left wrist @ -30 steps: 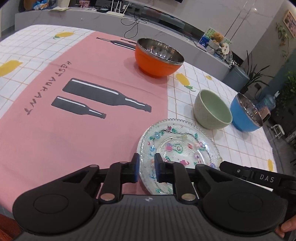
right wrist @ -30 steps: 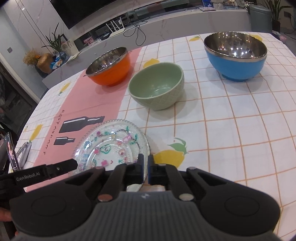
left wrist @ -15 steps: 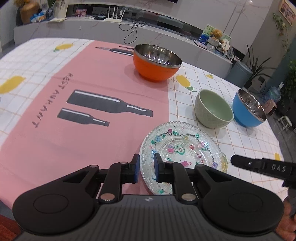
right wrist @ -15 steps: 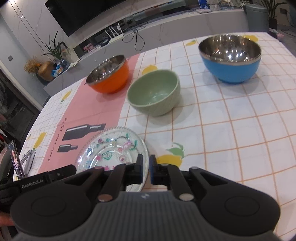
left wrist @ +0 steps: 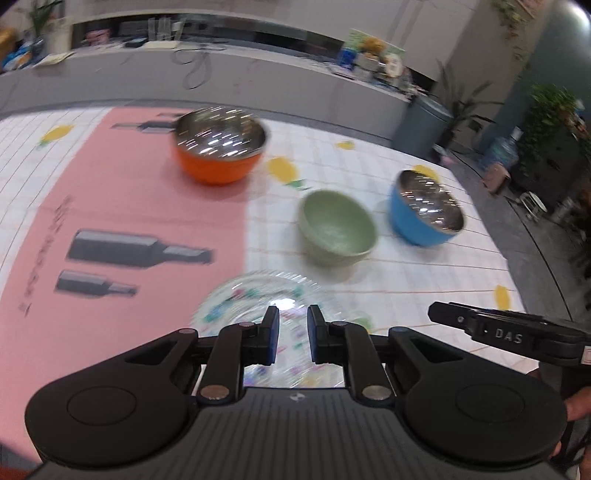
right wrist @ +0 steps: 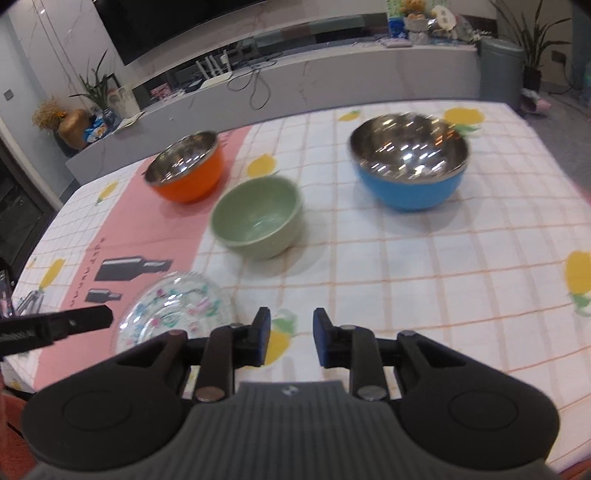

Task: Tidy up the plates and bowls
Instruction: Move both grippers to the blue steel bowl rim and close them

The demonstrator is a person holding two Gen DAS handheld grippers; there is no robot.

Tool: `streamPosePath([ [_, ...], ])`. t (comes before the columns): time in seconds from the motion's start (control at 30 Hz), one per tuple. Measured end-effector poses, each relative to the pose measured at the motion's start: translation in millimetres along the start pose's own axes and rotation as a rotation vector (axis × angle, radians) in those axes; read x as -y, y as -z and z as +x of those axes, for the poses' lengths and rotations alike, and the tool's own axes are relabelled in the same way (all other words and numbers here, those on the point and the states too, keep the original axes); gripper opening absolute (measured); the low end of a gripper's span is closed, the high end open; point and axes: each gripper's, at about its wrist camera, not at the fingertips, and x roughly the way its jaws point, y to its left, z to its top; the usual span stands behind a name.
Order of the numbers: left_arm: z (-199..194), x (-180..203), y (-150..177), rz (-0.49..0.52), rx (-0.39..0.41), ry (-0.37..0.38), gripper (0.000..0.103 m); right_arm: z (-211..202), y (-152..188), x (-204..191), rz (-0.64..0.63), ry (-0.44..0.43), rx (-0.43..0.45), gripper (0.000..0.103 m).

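Four dishes sit on a lemon-print tabletop (right wrist: 443, 280): a glass plate (right wrist: 173, 314) nearest, a green bowl (right wrist: 258, 221) behind it, an orange bowl (right wrist: 186, 173) and a blue bowl (right wrist: 408, 166) farther back. The left gripper (left wrist: 290, 338) and right gripper (right wrist: 291, 338) hover above, jaws parted and empty. The thin, slick plate could slip if pinched shallowly at its rim.

We see a long grey counter (right wrist: 332, 74), a dark screen (right wrist: 166, 26), potted plants (right wrist: 532, 40), possibly marble walls.
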Motion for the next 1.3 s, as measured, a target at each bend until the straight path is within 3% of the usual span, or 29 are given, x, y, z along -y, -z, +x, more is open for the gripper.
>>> streamPosePath([
  [0.33, 31.5, 77.1, -54.2, 0.122, 0.023, 0.133, 0.018, -27.1, -39.4, 57.1, 0.075, 0.070, 0.081, 0.027],
  [0.47, 56.5, 94.7, -74.1, 0.089, 0.034, 0.133, 0.031, -27.4, -58.1, 76.7, 0.130, 0.108, 0.103, 0.028],
  [0.67, 97.7, 108.3, -93.2, 0.051, 0.023, 0.113, 0.044, -9.2, -83.2, 105.9, 0.232, 0.154, 0.094, 0.043],
  [1.0, 160.9, 117.1, -107.6, 0.043, -0.010, 0.089, 0.044, 31.0, -106.2, 137.6, 0.316, 0.189, 0.058, 0.044],
  [1.13, 180.4, 117.3, -113.3, 0.054, -0.025, 0.072, 0.044, 43.1, -111.5, 143.8, 0.335, 0.185, 0.047, 0.039],
  [1.3, 195.6, 114.2, -114.9, 0.051, -0.051, 0.076, 0.027, 56.2, -113.6, 150.4, 0.361, 0.174, 0.025, 0.034],
])
